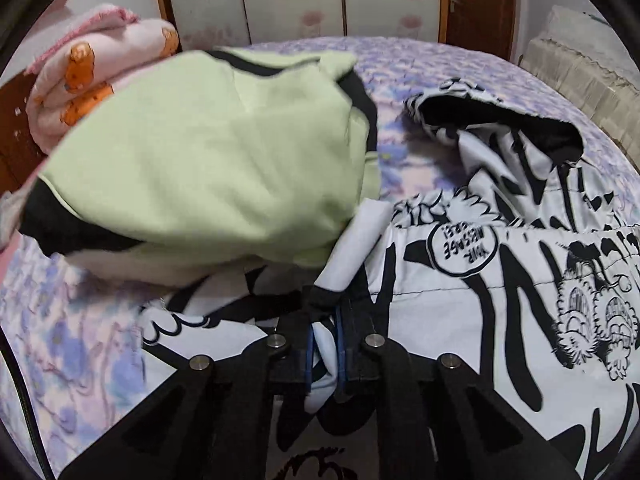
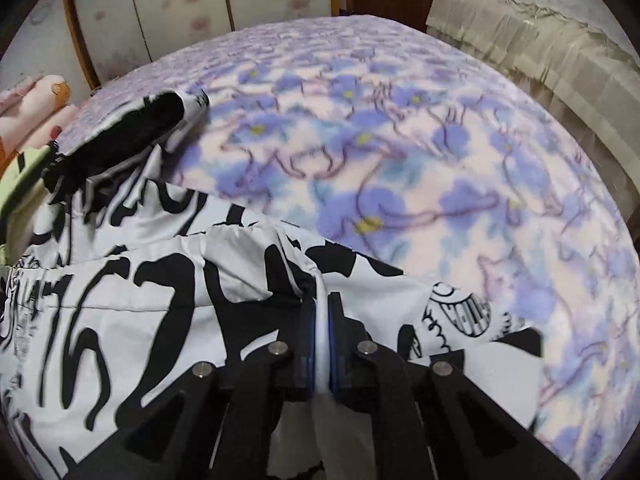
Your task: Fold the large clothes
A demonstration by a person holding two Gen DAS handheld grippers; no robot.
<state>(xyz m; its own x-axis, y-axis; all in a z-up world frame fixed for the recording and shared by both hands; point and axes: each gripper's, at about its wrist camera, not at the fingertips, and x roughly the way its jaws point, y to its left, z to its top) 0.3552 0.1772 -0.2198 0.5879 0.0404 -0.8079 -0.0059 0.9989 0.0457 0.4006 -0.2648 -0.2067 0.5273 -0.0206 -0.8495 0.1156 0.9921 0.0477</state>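
Through my left wrist camera, I see my left gripper (image 1: 324, 344) clamped on a fold of the white hooded jacket printed with black cartoon graffiti (image 1: 480, 280), the blue pads (image 1: 309, 354) pinching white cloth between them. The jacket lies spread on the bed covered by a fleece blanket of purple and blue flowers (image 1: 72, 340), its black-lined hood (image 1: 500, 120) open toward the far side. A pale green sweatshirt with black trim (image 1: 208, 168) lies heaped just beyond my fingers, overlapping the jacket's edge, with a rolled pink blanket bearing orange bears (image 1: 100, 68) behind it. Through my right wrist camera, my right gripper (image 2: 322, 344) is likewise closed tight on a thin white ridge of the same jacket (image 2: 120, 320), near its edge where the cloth meets the bare flowered blanket (image 2: 440, 160). The hood (image 2: 132, 128) sits off to the left. I judge the jacket soft, smooth and limp, probably lightly padded given its stitched panels, so it should drape and sag between my two holds and might slide on the fleece. Gripping at hems or seams, well apart, ought to keep a fold line straight; a pinch of a single slick layer could slip.
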